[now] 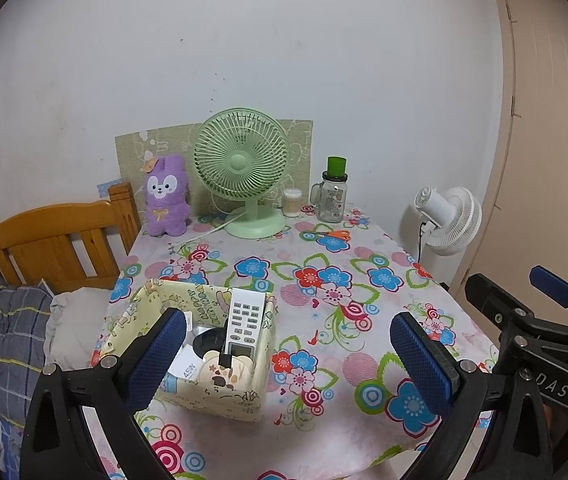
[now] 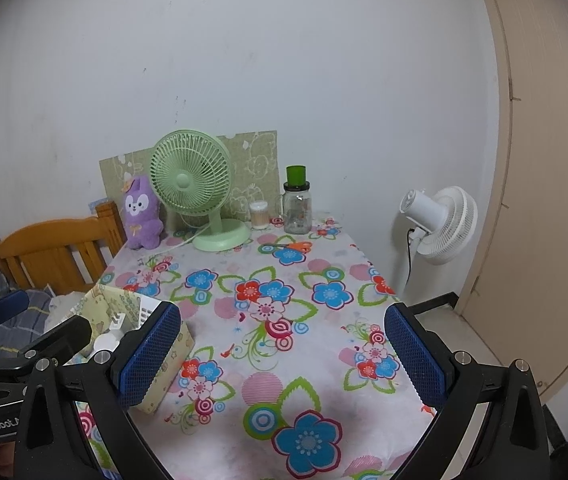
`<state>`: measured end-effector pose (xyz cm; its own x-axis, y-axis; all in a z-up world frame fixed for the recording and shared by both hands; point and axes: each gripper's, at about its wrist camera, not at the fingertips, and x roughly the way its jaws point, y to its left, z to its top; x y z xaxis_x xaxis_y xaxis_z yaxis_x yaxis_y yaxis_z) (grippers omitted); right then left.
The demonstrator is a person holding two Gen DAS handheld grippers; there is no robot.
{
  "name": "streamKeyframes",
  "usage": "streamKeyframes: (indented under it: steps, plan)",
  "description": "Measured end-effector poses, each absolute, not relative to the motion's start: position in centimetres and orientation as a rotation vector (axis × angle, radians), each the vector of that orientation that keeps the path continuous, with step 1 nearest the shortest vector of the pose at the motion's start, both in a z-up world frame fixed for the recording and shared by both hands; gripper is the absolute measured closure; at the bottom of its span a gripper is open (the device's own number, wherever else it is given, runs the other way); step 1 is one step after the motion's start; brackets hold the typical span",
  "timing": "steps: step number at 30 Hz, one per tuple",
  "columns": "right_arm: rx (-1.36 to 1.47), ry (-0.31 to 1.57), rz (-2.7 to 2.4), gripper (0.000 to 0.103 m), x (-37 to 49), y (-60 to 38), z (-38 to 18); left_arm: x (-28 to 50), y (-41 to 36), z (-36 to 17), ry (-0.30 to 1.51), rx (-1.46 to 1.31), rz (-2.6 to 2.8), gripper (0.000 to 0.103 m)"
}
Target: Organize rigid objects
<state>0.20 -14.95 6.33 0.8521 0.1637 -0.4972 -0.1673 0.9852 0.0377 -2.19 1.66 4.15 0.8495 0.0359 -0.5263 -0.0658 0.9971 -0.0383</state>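
A yellow patterned storage box (image 1: 219, 398) stands on the flowered table at the near left. In it lean a white remote control (image 1: 243, 322), a black round object, a white card and a round cream item. My left gripper (image 1: 288, 360) is open and empty, just in front of the box, with its left finger over the box's near corner. My right gripper (image 2: 284, 356) is open and empty above the table's near middle. The box (image 2: 163, 368) shows partly behind its left finger. Orange-handled scissors (image 1: 330, 234) lie at the far right of the table.
At the table's back stand a green desk fan (image 1: 243, 168), a purple plush rabbit (image 1: 165, 196), a cotton swab jar (image 1: 292, 202) and a glass mug jar with a green lid (image 1: 332, 192). A wooden bed frame (image 1: 55, 240) is left, a white floor fan (image 1: 448, 216) and a door right.
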Motion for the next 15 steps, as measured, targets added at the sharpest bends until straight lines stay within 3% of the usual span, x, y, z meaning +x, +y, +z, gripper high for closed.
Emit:
streamKeyframes:
  steps: [15]
  plan:
    - [-0.007,0.523,0.167,0.000,1.0,-14.7,6.1,-1.0,2.0,4.0,0.566,-0.073,0.046,0.000]
